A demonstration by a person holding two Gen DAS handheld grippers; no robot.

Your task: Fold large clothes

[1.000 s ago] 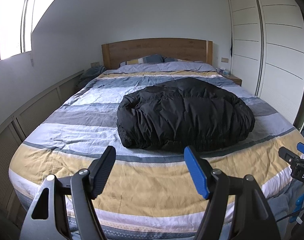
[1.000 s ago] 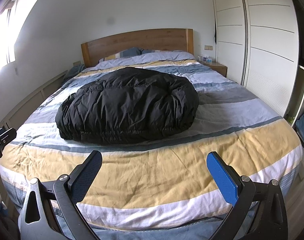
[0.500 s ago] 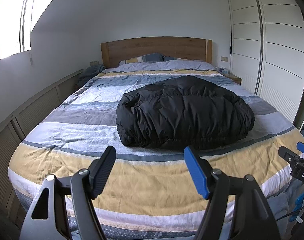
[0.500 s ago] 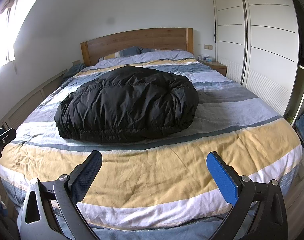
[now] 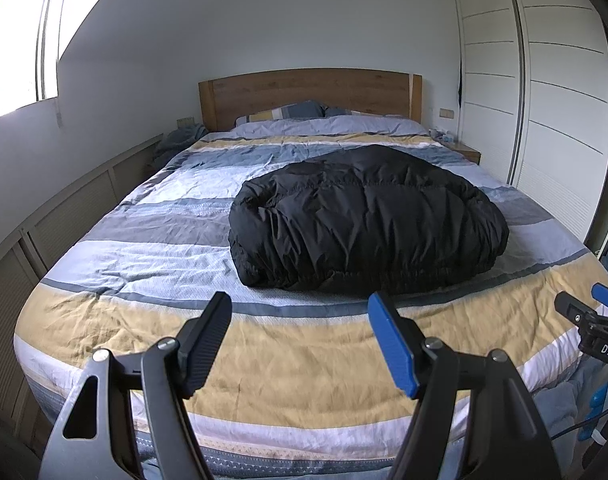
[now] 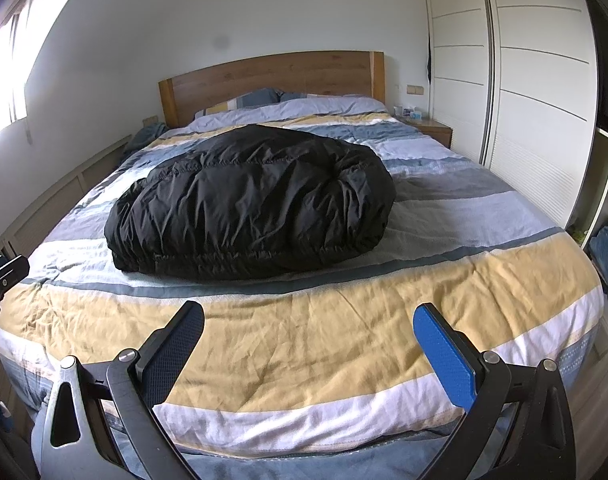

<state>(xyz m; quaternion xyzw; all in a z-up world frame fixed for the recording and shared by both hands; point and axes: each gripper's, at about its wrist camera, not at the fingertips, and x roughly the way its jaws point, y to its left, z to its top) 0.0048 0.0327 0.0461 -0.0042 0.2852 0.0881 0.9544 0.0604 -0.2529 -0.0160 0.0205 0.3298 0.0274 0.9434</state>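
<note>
A black puffer jacket lies bunched in a rounded heap on the middle of the striped bed; it also shows in the right wrist view. My left gripper is open and empty, held over the bed's foot end, short of the jacket. My right gripper is open wide and empty, also over the foot end. The right gripper's tip shows at the right edge of the left wrist view.
A wooden headboard and pillows stand at the far end. White wardrobe doors line the right side, with a nightstand beside the bed. Low panelled cabinets run along the left wall under a window.
Both views have tilted down slightly, so the bed and jacket sit a little higher in frame. The jacket has not moved and both grippers stay open.
</note>
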